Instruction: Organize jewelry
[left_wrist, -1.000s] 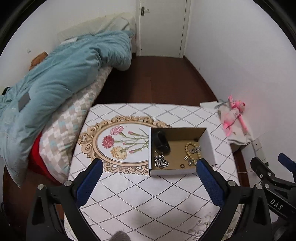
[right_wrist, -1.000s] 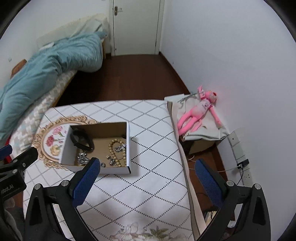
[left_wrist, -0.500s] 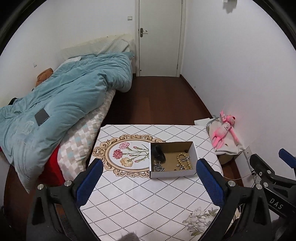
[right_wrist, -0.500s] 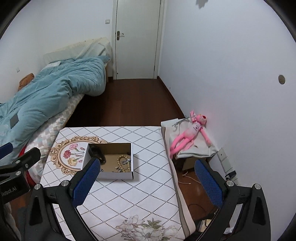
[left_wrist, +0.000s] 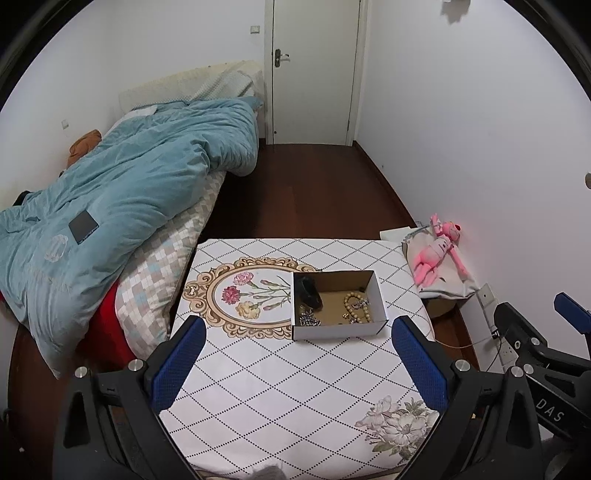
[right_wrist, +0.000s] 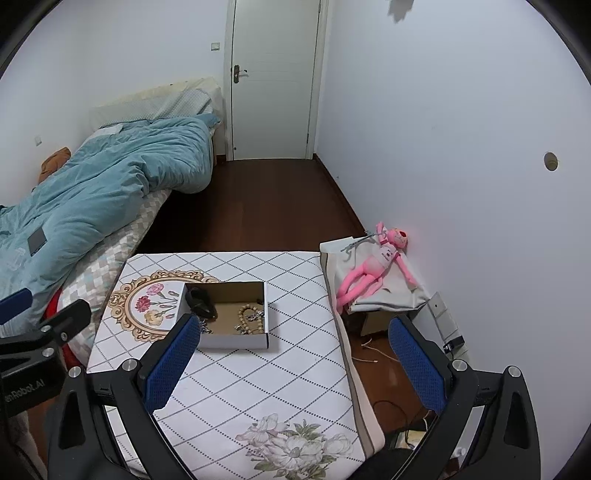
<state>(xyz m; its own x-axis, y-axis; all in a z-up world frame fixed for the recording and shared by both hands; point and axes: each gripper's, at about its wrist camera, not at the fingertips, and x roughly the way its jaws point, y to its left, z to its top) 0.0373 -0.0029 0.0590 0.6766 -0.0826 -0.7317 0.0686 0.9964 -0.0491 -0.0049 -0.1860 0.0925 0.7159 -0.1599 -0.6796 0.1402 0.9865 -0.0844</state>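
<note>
In the left wrist view, the left gripper (left_wrist: 295, 362) is spread wide and holds nothing. Compared with one second ago, the camera has pulled back and up: the cardboard box (left_wrist: 338, 330) filled more of the picture then, and now it looks smaller and sits well ahead of the blue fingers (left_wrist: 177, 369). More of the room has come into view, such as the door (left_wrist: 314, 70) and the whole bed with the teal blanket (left_wrist: 122, 192). The box stands on the table with the patterned cloth (left_wrist: 295, 387), beside the oval flower print. Inside lie a bead bracelet (left_wrist: 356, 306), a dark band (left_wrist: 308, 291) and a silver chain (left_wrist: 308, 319); none of these seems to have moved.

In the right wrist view, the right gripper (right_wrist: 295, 365) is also spread wide and empty. It too has drawn back from the box (right_wrist: 232, 338), which was closer to the lens a second ago. Its left finger (right_wrist: 171, 362) now overlaps the near left corner of the box in the picture, but it is apart from it. A pink plush toy (right_wrist: 373, 269) lies on a grey bag by the wall.

For the task, this retreat probably means the jewelry is all in the box and the work is at its end, though a pause before another pick cannot be excluded.
</note>
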